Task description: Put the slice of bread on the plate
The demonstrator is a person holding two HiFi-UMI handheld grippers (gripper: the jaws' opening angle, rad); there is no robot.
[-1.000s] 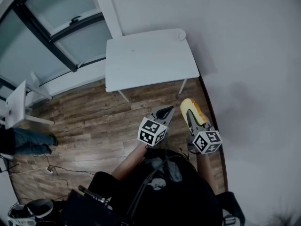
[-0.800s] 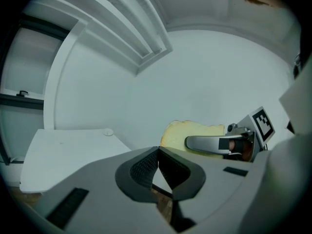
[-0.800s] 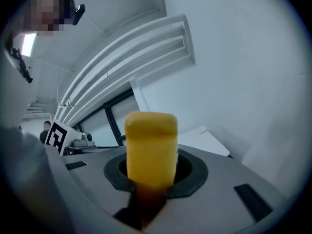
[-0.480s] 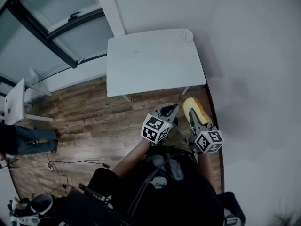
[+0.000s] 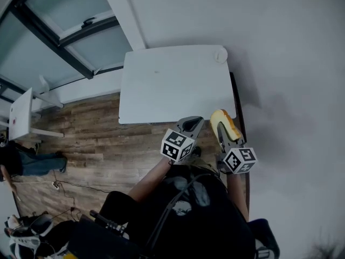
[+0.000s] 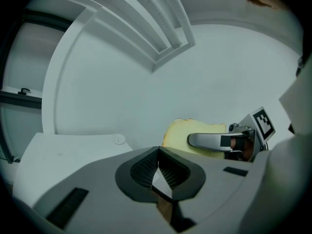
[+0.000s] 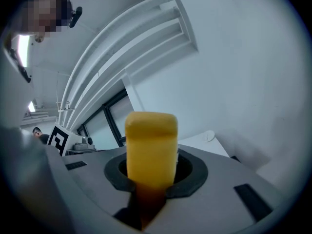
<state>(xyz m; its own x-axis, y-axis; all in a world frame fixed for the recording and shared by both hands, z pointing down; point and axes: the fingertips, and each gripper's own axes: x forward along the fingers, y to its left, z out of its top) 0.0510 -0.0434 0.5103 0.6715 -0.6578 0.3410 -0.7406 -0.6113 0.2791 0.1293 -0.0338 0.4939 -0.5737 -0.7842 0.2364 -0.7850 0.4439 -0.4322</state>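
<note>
Half the task is done, we judge: our right hand-held gripper [image 5: 221, 129] clamps the slice of bread [image 5: 224, 122] right of frame centre, our left hand-held gripper [image 6: 158, 167] is closed and empty, and the plate [image 5: 220, 54] on the desk's [image 5: 172, 85] upper-right corner is unreached.

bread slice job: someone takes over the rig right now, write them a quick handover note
Right gripper: shut on the yellow slice of bread, which stands on edge with the fingers clamped on its lower part.
Left gripper: fingers together, nothing between them.
Small round white plate: at the far right corner of the white rectangular table. Nothing shows on it.
Done: the bread is picked up and held in the air by the table's near right corner.
Left: carry it across to the plate, lay it down, release.
</note>
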